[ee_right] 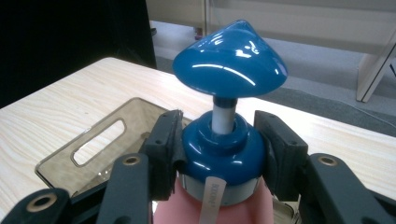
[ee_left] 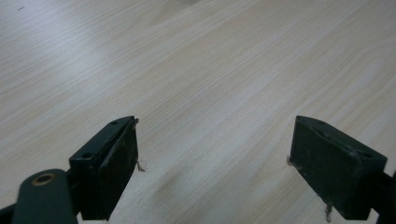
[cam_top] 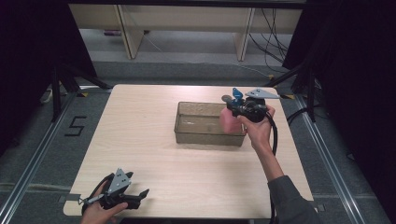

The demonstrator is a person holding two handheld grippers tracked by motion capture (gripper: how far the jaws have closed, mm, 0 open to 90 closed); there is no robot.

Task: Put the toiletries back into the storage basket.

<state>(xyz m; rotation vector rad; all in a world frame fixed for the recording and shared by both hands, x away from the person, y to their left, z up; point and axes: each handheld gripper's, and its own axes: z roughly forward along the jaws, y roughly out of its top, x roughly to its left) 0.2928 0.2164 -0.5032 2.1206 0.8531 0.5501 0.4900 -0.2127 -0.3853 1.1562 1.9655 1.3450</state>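
Pink pump bottle [ee_right: 212, 205] with blue pump head [ee_right: 229, 58], upright, gripped at its blue collar, over the right end of the clear bin [cam_top: 187, 136].

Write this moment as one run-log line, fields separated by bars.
right gripper: shut on pump bottle collar | bottle: over tray right end | left gripper: open, nothing between its jaws, near table front edge

Floor marking: a black numeral "5" [cam_top: 75, 126] stands on the grey floor [cam_top: 32, 144] to the left of the desk [cam_top: 140, 140]. Bottle label: a narrow white tag [ee_right: 212, 199] hangs below the blue pump collar [ee_right: 219, 151] of the pink bottle [ee_right: 163, 214]; its small printed word is too blurred to read.
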